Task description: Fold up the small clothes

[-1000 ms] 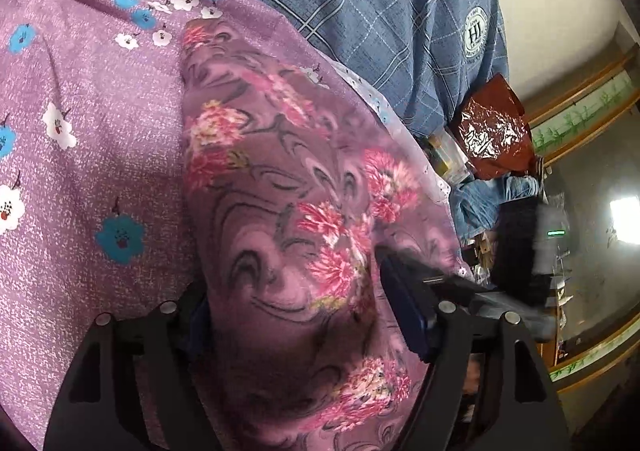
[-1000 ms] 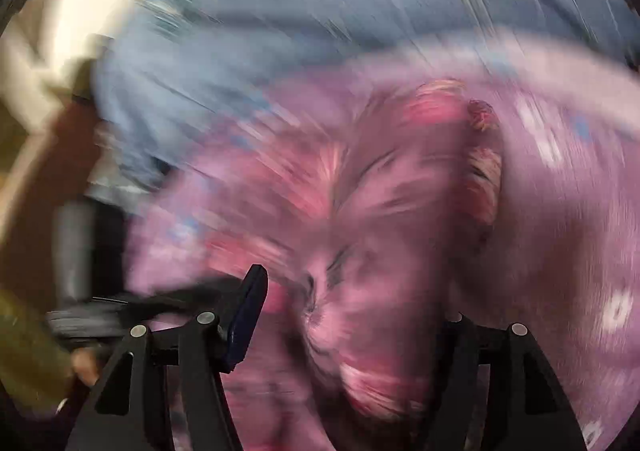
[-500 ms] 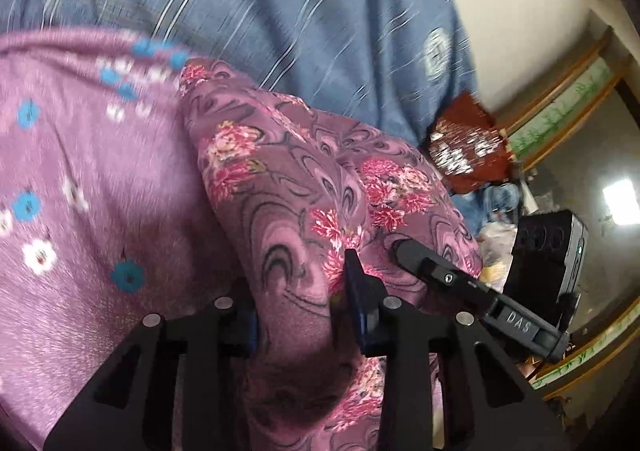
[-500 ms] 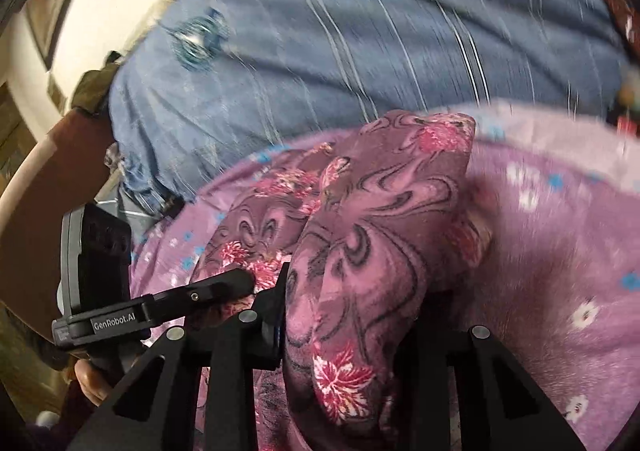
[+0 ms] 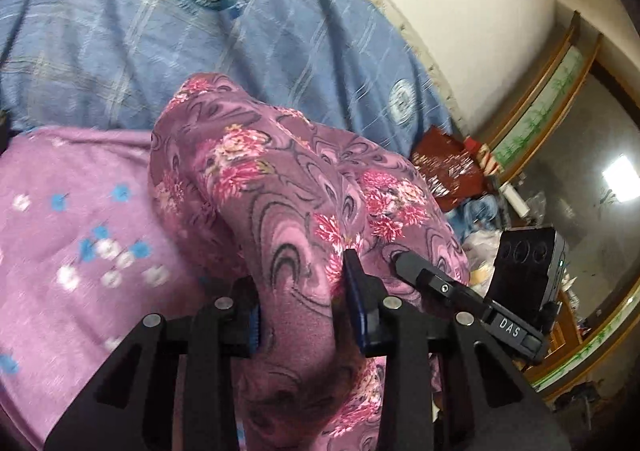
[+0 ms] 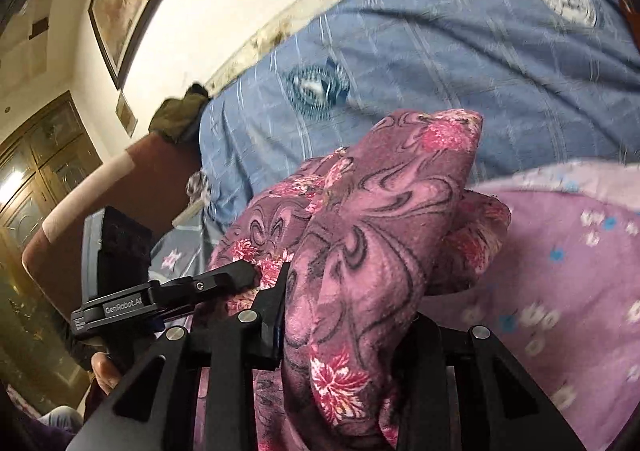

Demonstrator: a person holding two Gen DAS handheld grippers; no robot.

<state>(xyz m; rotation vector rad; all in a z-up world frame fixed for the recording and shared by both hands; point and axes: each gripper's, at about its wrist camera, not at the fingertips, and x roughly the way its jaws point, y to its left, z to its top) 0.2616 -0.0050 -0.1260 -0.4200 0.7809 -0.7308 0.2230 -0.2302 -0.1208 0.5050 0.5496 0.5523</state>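
A purple garment with pink flowers and dark swirls (image 5: 280,187) is bunched and lifted off the bed. My left gripper (image 5: 300,307) is shut on a thick fold of it, cloth bulging between and over the pads. In the right wrist view the same garment (image 6: 384,211) rises as a puffed fold, and my right gripper (image 6: 348,315) is shut on it. Each view shows the other gripper's finger pressed against the cloth: the right gripper's black finger (image 5: 432,283) and the left gripper's finger (image 6: 216,283). The two grips sit close together.
A lilac sheet with small blue and white flowers (image 5: 80,251) lies under the garment. Behind it is a blue checked quilt (image 5: 200,31) against a cream wall. A dark red bag (image 5: 448,167) and clutter stand at the right. A brown headboard (image 6: 120,187) is at the left.
Both grippers closed on the flowered garment and lifted it. The views tilted up, showing more blue quilt and wall. The cloth now hangs bunched between the two grippers.
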